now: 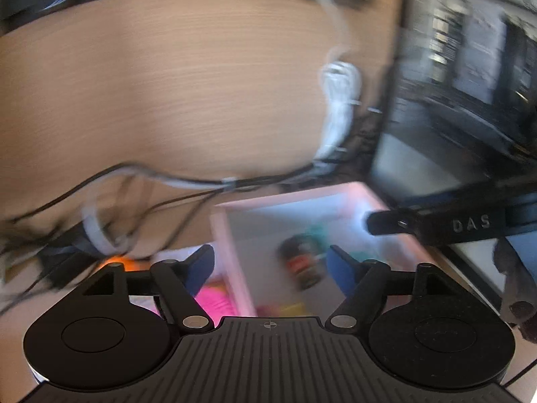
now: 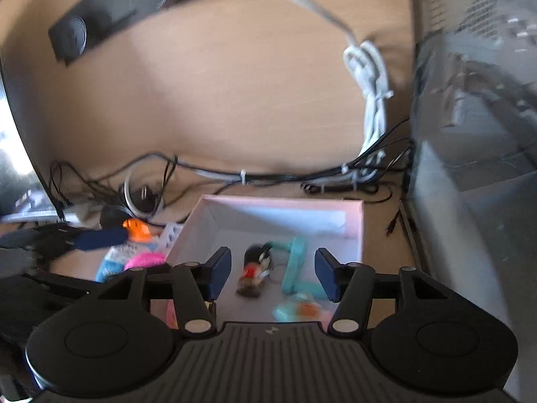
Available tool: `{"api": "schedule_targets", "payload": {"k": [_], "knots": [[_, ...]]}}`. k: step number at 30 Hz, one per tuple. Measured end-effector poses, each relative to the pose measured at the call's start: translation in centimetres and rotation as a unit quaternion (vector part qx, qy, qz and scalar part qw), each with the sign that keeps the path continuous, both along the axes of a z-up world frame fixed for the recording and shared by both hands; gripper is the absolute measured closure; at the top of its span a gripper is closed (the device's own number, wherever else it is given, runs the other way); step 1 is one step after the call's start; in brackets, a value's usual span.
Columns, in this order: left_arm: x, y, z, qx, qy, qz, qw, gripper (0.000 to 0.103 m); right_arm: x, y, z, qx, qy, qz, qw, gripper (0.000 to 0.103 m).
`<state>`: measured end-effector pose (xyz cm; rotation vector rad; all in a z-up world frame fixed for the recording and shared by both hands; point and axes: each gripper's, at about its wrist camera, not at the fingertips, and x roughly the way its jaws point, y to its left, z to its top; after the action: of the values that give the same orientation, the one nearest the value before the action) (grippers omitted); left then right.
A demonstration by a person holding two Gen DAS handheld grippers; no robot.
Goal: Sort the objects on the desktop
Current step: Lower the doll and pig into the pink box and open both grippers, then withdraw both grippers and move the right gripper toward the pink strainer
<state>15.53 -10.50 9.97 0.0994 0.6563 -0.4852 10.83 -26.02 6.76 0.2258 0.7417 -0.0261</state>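
A pink-rimmed white box (image 2: 355,221) sits on the wooden desk; it also shows in the left wrist view (image 1: 231,252). Inside lie a small dark figure with red (image 2: 253,273), also in the left view (image 1: 300,265), a teal piece (image 2: 295,262) and a teal and orange piece (image 2: 298,310). My right gripper (image 2: 273,277) is open and empty above the box, over the figure. My left gripper (image 1: 272,268) is open and empty over the box's left wall. Left of the box lie a pink object (image 2: 144,260) and an orange object (image 2: 136,230). Both views are blurred.
A tangle of black and white cables (image 2: 241,176) runs behind the box. A coiled white cable (image 2: 369,84) lies at back right. A black speaker bar (image 2: 110,10) lies at back left. A dark computer case (image 2: 476,134) stands at right. The other gripper's finger (image 1: 436,225) reaches in at right.
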Motion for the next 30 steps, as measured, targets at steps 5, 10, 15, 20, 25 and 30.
{"api": "schedule_targets", "payload": {"k": [5,10,15,20,25,30], "knots": [[0.2,4.7,-1.4,-0.004,-0.008,0.134,0.9909,0.014,0.8,3.8,-0.1,-0.049,-0.005,0.051,0.997,0.045],[3.1,6.1,-3.9,0.025,0.053,0.176,0.9826,0.014,0.8,7.5,0.6,-0.070,-0.020,0.100,0.992,0.041],[2.9,7.4,-5.1,0.051,0.070,0.183,0.9793,0.012,2.0,9.5,1.2,-0.048,-0.028,0.113,0.992,0.041],[0.5,9.4,-6.9,0.078,0.091,0.179,0.9766,0.013,5.3,11.3,1.5,-0.039,-0.014,0.122,0.992,0.035],[-2.5,13.0,-7.8,0.056,0.113,0.207,0.9702,0.014,9.6,12.0,0.8,-0.030,0.021,0.112,0.993,0.033],[-4.1,15.6,-6.9,0.015,0.111,0.229,0.9670,0.011,13.0,14.8,-1.1,-0.011,0.066,0.155,0.986,0.031]]}}
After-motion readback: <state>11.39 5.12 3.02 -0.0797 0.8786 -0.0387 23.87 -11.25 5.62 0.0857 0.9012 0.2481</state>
